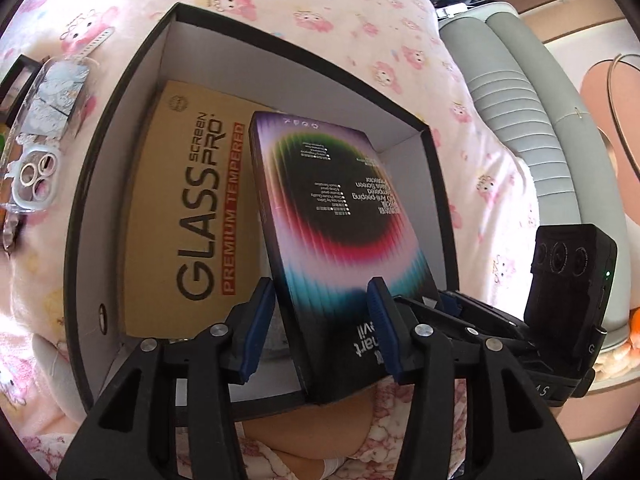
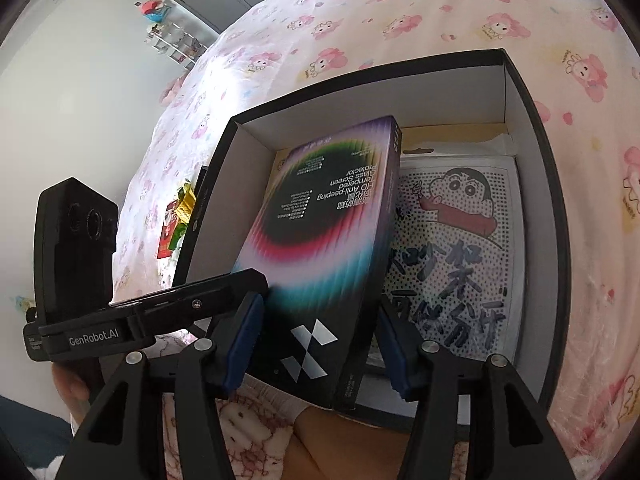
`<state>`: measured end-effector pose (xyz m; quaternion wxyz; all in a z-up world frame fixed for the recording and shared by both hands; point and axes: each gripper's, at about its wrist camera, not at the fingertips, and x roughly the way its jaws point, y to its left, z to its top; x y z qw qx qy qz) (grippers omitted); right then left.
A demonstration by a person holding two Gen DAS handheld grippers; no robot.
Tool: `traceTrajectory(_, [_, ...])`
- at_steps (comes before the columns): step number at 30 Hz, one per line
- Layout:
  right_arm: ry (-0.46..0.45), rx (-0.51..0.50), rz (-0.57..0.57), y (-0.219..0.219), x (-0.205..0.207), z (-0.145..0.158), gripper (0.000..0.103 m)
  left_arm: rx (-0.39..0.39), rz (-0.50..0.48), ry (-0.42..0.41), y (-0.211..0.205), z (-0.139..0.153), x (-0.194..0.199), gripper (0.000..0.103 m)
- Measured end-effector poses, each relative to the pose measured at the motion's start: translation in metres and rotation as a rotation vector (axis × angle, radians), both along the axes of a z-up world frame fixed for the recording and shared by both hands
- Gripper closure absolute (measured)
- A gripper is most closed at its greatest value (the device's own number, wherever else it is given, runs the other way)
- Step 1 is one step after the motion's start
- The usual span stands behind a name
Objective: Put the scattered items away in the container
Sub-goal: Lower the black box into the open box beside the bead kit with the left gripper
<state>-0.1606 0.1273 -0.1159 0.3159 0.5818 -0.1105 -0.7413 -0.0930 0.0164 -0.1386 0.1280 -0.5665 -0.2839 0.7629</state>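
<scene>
— Left claw [image 1: 320,308] first: is it clamped?
— Hard to say. Its blue pads stand partly apart with the rainbow box [image 1: 344,208] between them. Whether they press on it, I cannot tell. The same goes for the right claw [image 2: 316,320].
— What is hidden?
— Left of the left claw's tips, the yellow glass pack [image 1: 180,220] lies flat in the container [image 1: 240,72], its right part covered by the box. The box's near end is cut off behind the fingers and crosses the container's near wall; whether it rests there is unclear. Right of the right claw's tips lies a cartoon pack [image 2: 452,240], its left edge covered too.
— How does the box look?
— Black, flat and oblong, with a dark oval ringed in green, red and teal. Its print reads upside down from the claws.
— Which way does it point?
— Its long axis runs forward along the fingers, with the far end over the container's inside, tilted.
</scene>
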Motion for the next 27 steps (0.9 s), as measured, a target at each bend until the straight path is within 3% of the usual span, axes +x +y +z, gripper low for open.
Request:
traceTrajectory(3, [0.041, 0.047, 0.035, -0.011, 0.000, -0.006, 0.051, -0.070, -0.015, -0.006, 0.008, -0.002, -0.001, 0.058])
traceTrajectory(12, [0.125, 0.105, 0.076, -0.017, -0.006, -0.007, 0.051, -0.111, 0.003, -0.024, -0.004, -0.010, -0.006, 0.059])
traceTrajectory(15, [0.205, 0.064, 0.062, -0.009, -0.005, 0.000, 0.051, -0.097, 0.003, -0.065, -0.004, -0.020, -0.012, 0.059])
traceTrajectory(18, [0.175, -0.029, 0.027, 0.006, 0.000, -0.012, 0.052, -0.112, -0.004, -0.055, -0.002, -0.019, -0.010, 0.059])
traceTrajectory(20, [0.154, -0.024, -0.007, 0.005, -0.002, -0.018, 0.052, -0.136, 0.007, -0.047, -0.002, -0.018, -0.007, 0.059])
traceTrajectory(23, [0.208, 0.088, -0.019, 0.003, -0.005, -0.012, 0.052, -0.131, 0.029, -0.040, -0.007, -0.017, -0.007, 0.059])
traceTrajectory(27, [0.383, 0.453, -0.001, -0.037, -0.015, -0.005, 0.052, -0.068, 0.015, -0.049, -0.011, -0.021, -0.006, 0.056])
